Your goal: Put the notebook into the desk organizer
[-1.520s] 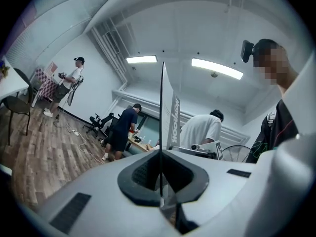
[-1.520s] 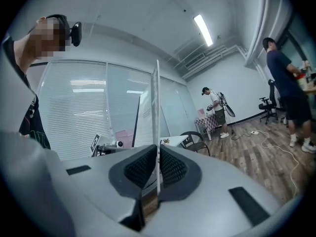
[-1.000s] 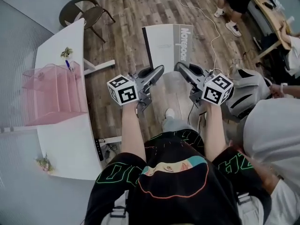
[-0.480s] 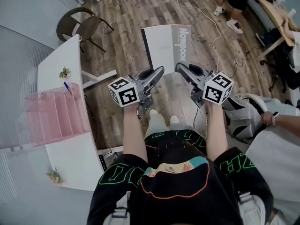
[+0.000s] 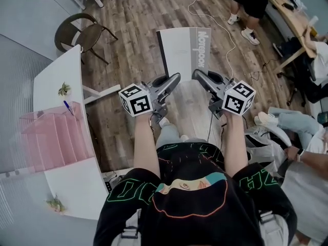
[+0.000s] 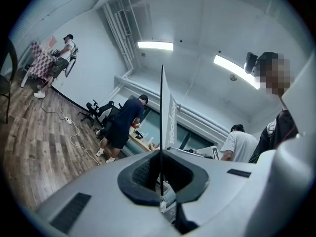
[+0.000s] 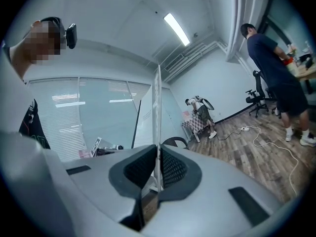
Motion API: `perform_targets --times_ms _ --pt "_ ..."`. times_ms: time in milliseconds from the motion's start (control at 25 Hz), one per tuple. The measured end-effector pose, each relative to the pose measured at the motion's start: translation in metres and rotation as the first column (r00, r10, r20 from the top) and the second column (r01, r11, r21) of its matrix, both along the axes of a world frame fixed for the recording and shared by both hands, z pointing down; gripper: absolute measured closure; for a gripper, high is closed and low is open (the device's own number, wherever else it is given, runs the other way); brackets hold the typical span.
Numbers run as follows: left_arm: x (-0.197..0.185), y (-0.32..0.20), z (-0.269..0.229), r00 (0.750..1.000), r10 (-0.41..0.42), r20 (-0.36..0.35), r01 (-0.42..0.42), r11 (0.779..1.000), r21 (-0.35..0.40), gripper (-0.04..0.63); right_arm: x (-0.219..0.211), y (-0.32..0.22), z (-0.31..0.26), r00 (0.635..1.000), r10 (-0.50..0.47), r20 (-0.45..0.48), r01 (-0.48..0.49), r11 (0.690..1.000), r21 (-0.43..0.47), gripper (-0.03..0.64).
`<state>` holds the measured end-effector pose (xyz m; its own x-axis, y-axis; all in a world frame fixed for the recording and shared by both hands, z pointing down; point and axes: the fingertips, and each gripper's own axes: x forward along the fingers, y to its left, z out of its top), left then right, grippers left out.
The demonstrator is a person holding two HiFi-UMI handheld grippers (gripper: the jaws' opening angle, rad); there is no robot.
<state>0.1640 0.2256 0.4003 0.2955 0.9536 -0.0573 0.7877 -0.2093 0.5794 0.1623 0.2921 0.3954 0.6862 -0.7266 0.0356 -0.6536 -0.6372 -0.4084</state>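
Observation:
A white and grey notebook (image 5: 185, 49) is held flat in the air in front of the person, above the wooden floor. My left gripper (image 5: 176, 77) is shut on its near left edge and my right gripper (image 5: 195, 73) is shut on its near right edge. In both gripper views the notebook (image 6: 163, 112) (image 7: 157, 112) shows edge-on as a thin sheet pinched between the jaws. The pink desk organizer (image 5: 54, 135) stands on the white desk (image 5: 72, 173) far off to the left, its slots facing up.
A dark chair (image 5: 81, 34) stands beyond the desk's far end. A small plant (image 5: 64, 89) and a blue pen (image 5: 67, 107) lie on the desk by the organizer. Cables (image 5: 225, 35) run over the floor; people stand and sit at the right and far end.
The view has shifted: desk and organizer slid further left and lower in the head view. Both grippers keep the notebook in the same hold.

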Motion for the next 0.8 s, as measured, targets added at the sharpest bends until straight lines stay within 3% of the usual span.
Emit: perform_targets --times_ms 440,800 --pt "0.093 -0.076 0.012 0.990 -0.127 0.064 0.129 0.991 -0.034 0.592 0.101 -0.076 0.011 0.992 -0.111 0.061 0.113 0.993 -0.030 0.600" --pt "0.132 -0.180 0.007 0.941 -0.332 0.073 0.335 0.942 -0.032 0.592 0.154 -0.182 0.007 0.948 -0.312 0.069 0.315 0.949 -0.032 0.600"
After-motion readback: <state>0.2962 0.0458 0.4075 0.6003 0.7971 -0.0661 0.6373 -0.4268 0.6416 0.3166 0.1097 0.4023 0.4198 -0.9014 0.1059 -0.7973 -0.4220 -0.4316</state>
